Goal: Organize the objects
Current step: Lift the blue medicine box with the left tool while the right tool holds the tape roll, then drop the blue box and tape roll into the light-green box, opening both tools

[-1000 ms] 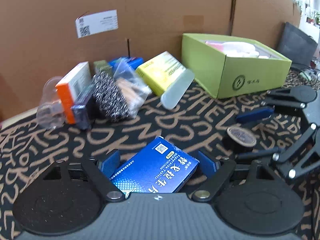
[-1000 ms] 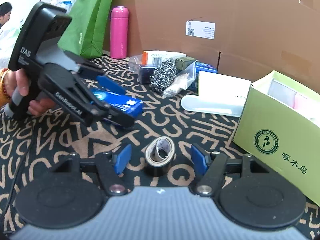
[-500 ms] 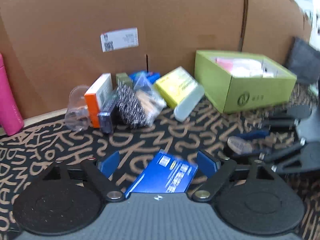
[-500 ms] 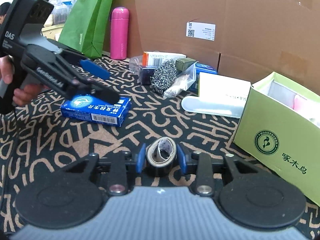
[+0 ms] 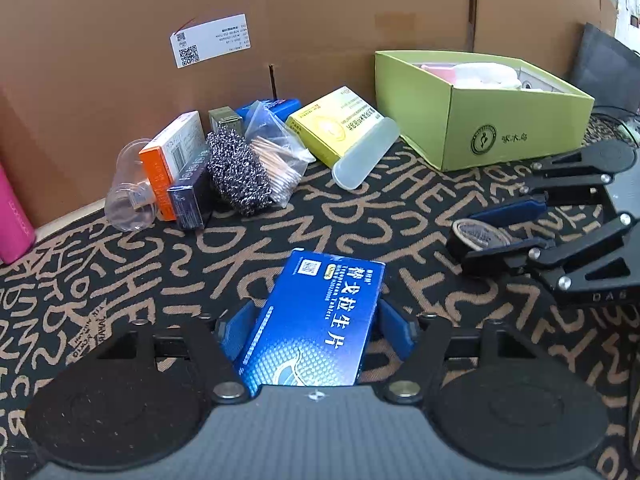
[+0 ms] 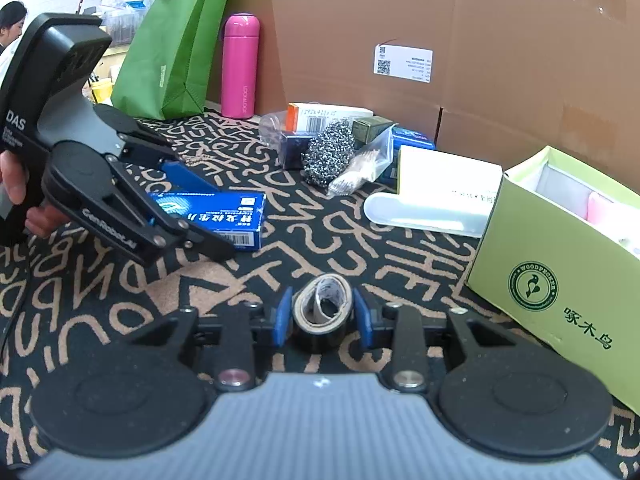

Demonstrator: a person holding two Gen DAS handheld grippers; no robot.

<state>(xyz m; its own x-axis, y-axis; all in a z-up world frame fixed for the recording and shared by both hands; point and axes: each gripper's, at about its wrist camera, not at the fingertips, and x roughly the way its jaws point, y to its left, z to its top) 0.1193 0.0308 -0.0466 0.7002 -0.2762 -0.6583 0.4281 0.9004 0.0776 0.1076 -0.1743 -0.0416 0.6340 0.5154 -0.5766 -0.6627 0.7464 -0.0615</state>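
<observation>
A blue medicine box [image 5: 320, 320] lies flat on the patterned mat [image 5: 280, 220]. My left gripper [image 5: 318, 316] straddles it, jaws closing, and both blue pads touch its long sides. From the right wrist view the same box [image 6: 236, 216] sits between the left gripper's black fingers [image 6: 192, 236], held by a hand at the far left. My right gripper [image 6: 322, 312] is shut on a black tape roll [image 6: 322, 308] standing on the mat. The left wrist view shows that roll [image 5: 478, 234] pinched between the right gripper's pads.
An open green box [image 5: 500, 128] with pink and white items stands at the right. Against the cardboard wall [image 5: 320, 20] lies a pile: steel wool [image 5: 236, 172], yellow box [image 5: 340, 124], translucent case [image 5: 366, 152], orange-white box [image 5: 172, 152], a bag of sticks [image 5: 276, 160]. A pink bottle [image 6: 240, 68] stands left.
The left gripper set the blue box down flat on the mat, rose open above it, then came back down around it with narrower jaws. The right gripper closed on the tape roll.
</observation>
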